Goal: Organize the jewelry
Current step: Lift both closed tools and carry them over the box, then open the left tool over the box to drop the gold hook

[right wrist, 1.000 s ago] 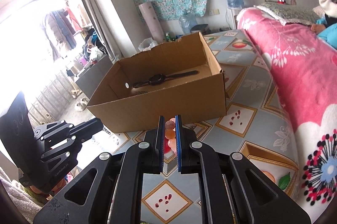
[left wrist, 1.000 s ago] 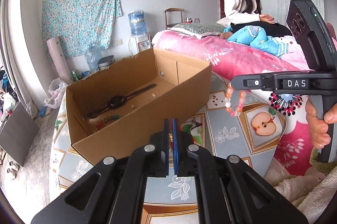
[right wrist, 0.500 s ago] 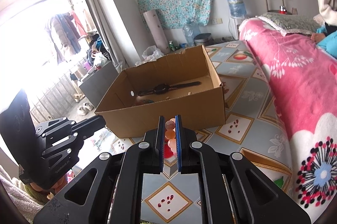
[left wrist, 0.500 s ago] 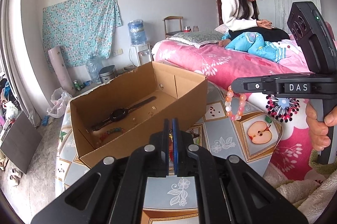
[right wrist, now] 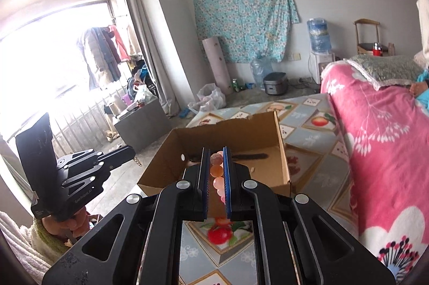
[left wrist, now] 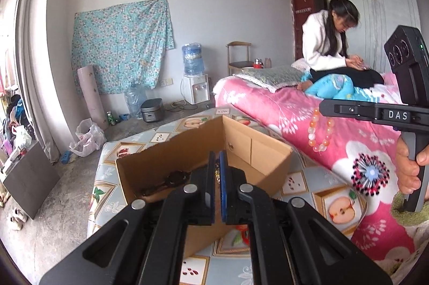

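My right claw [right wrist: 215, 172] grips a bead bracelet [left wrist: 319, 130]; left claw [left wrist: 217, 177] pinches a gold chain [right wrist: 137, 161], above the cardboard box [right wrist: 281, 150].

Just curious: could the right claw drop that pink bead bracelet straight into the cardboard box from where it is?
Probably yes. The right claw grips the bead bracelet above the open cardboard box, with no lid or flap covering it.

Two tools are in view: the left tool [left wrist: 217, 172] and the right tool [right wrist: 215, 169]. One cardboard box [left wrist: 257, 150] stands on the desk [left wrist: 308, 177]. One bead bracelet [left wrist: 319, 133], one gold chain [right wrist: 138, 160], one wristwatch [left wrist: 175, 177].
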### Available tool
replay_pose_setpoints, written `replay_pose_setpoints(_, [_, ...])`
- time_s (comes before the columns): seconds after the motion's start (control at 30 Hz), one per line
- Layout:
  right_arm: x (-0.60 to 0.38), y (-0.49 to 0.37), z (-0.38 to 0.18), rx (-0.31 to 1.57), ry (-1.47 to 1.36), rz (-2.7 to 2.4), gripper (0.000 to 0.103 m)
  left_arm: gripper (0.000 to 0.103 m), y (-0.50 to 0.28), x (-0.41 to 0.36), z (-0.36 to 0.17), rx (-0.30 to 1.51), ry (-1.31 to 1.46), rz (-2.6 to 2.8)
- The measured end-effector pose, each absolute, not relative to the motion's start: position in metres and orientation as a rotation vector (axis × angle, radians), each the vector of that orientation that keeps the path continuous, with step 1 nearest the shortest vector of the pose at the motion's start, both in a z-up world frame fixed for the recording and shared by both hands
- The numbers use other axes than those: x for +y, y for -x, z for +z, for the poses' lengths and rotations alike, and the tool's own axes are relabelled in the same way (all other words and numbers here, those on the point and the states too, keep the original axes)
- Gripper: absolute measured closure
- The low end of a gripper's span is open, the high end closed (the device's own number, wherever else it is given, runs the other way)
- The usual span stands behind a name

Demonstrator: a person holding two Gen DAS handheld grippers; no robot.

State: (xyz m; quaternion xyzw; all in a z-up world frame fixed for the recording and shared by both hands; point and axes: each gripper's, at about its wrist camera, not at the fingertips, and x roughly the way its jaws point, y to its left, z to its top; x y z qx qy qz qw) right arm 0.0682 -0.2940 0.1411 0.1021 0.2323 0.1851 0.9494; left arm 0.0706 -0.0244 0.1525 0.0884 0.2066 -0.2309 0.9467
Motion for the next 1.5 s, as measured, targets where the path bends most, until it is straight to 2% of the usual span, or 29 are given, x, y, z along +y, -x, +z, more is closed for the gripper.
replay_pose_setpoints(0.27, [-0.293,-0.133,0.14,0.524,-0.269,0.484,0.096,0.101,-0.137,-0.016,0.142,0.591,-0.023,-0.558])
replay_pose_setpoints(0.57, [-0.297,-0.195,0.096,0.675,-0.322,0.515,0.096,0.101,-0.212,-0.026,0.086,0.873,0.069,-0.617])
replay_pose_setpoints(0.8, [-0.302,-0.224,0.076,0.747,-0.325,0.517,0.096,0.1,-0.24,-0.033,0.042,1.092,0.096,-0.616])
replay_pose_setpoints(1.1, [-0.311,-0.228,0.074,0.776,-0.328,0.511,0.096,0.099,-0.246,-0.032,0.025,1.195,0.122,-0.599])
replay_pose_setpoints(1.2, [-0.31,-0.228,0.073,0.785,-0.328,0.51,0.096,0.09,-0.245,-0.032,0.026,1.188,0.11,-0.596])
replay_pose_setpoints(1.5, [-0.309,-0.231,0.074,0.802,-0.326,0.514,0.096,0.089,-0.243,-0.022,0.037,1.116,0.135,-0.576])
